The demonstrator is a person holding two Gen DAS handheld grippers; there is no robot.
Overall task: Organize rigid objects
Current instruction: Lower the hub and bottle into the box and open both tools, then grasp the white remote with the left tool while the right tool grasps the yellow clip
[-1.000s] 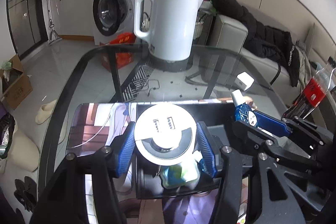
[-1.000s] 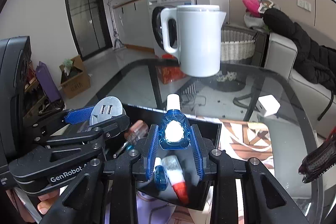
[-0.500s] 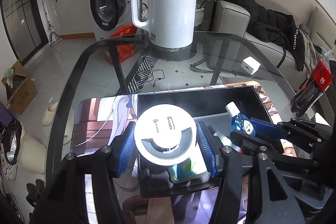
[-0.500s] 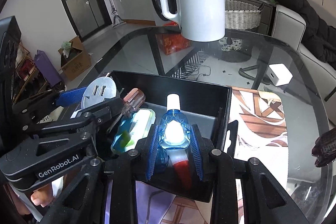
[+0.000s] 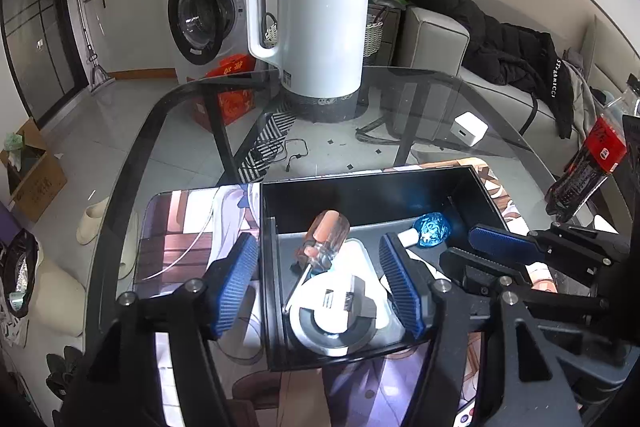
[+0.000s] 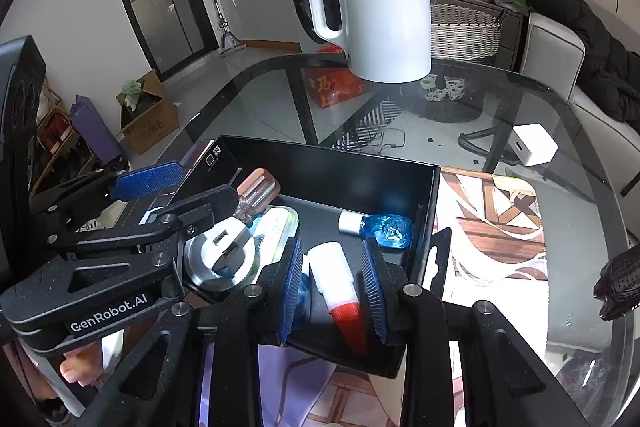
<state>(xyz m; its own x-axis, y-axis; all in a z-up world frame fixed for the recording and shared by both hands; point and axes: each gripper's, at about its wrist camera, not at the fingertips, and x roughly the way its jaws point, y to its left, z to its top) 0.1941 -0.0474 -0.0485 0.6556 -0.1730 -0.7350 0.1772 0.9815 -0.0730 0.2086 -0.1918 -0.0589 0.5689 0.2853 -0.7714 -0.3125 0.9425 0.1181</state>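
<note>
A black storage box (image 5: 360,191) (image 6: 332,163) sits on a printed mat on the glass table. In it lie a round white USB charger (image 5: 334,315) (image 6: 218,259), a screwdriver with a clear orange handle (image 5: 326,237) (image 6: 256,193), a small blue bottle (image 5: 430,229) (image 6: 384,231) and a white tube with a red cap (image 6: 336,279). My left gripper (image 5: 320,283) is open above the charger. My right gripper (image 6: 334,283) is open above the tube, with the blue bottle lying beyond its fingertips.
A white electric kettle (image 5: 320,35) (image 6: 380,11) stands at the back of the table. A white power adapter (image 5: 468,129) (image 6: 534,143) lies at the right. A red-labelled dark bottle (image 5: 588,163) stands at the right edge.
My left gripper opened and dropped the round charger into the box. My right gripper opened and dropped the blue bottle, which now lies on its side in the box.
</note>
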